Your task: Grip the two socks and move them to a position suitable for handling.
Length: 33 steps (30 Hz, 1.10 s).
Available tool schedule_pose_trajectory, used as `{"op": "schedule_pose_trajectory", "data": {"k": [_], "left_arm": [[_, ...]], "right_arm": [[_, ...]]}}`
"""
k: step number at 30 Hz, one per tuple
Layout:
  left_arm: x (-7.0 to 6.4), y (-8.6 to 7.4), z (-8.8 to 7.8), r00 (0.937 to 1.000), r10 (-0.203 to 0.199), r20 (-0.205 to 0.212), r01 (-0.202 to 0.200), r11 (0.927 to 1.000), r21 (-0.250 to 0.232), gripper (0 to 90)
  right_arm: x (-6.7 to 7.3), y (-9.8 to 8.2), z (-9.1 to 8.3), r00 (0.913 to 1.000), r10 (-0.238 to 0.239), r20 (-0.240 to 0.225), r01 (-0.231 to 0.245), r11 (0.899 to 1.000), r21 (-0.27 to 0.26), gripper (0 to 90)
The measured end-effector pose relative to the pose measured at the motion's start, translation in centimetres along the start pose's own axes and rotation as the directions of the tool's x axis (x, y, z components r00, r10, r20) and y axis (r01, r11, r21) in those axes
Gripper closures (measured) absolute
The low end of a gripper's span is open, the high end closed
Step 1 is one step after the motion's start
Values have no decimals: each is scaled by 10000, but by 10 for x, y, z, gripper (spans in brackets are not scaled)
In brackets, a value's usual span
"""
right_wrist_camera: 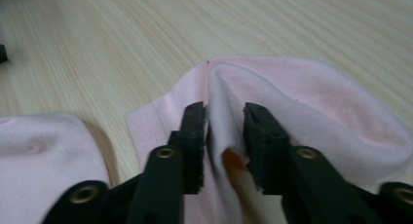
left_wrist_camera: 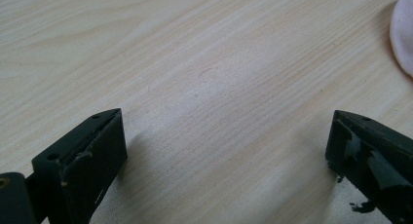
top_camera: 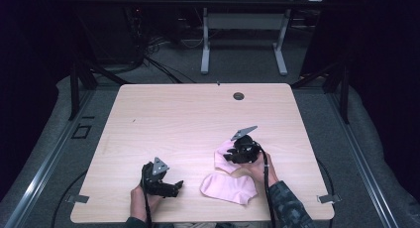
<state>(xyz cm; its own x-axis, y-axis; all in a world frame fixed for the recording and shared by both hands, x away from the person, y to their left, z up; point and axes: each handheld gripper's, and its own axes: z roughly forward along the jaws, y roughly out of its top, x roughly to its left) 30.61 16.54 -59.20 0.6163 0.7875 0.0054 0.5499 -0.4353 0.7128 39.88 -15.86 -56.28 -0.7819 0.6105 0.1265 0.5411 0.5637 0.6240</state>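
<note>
2 soft pink cotton socks (top_camera: 229, 188) lie unpaired at the pale wooden table's (top_camera: 188, 114) near right; a ridge of the farther sock (right_wrist_camera: 292, 87) is straddled by the narrow-jawed right gripper (right_wrist_camera: 225, 118), pinch not yet shown; left gripper (left_wrist_camera: 224, 136) held wide, empty

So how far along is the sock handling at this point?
Early, by the look of it. Nothing looks finished: the two pink socks lie apart, unpaired and unfolded. In hand: the right gripper has a raised fold of the far sock between its jaws, with a gap still visible on one side. The left gripper stands open over bare table. Left: bringing that sock to the near sock.
</note>
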Motion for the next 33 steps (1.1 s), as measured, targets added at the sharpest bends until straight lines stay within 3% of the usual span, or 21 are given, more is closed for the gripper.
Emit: {"op": "schedule_pose_trajectory", "data": {"k": [2,6,13,18,33], "left_arm": [[0,0,0,10000,5,-4,-5,10000,2,11],[0,0,0,10000,24,-9,-24,10000,7,8],[0,0,1,10000,12,-55,-13,10000,-49,5],[0,0,1,10000,-14,-65,13,10000,-43,5],[0,0,0,10000,3,-5,-3,10000,9,4]], "right_arm": [[0,-1,-2,10000,-35,5,35,9999,-105,597],[4,-2,-21,9994,-96,330,122,9966,-810,382],[17,-16,-46,9973,-405,614,469,9933,-1056,175],[26,-34,-61,9948,-577,839,666,9919,-1078,153],[41,-81,-89,9904,-309,1348,489,9900,-1325,142]]}}
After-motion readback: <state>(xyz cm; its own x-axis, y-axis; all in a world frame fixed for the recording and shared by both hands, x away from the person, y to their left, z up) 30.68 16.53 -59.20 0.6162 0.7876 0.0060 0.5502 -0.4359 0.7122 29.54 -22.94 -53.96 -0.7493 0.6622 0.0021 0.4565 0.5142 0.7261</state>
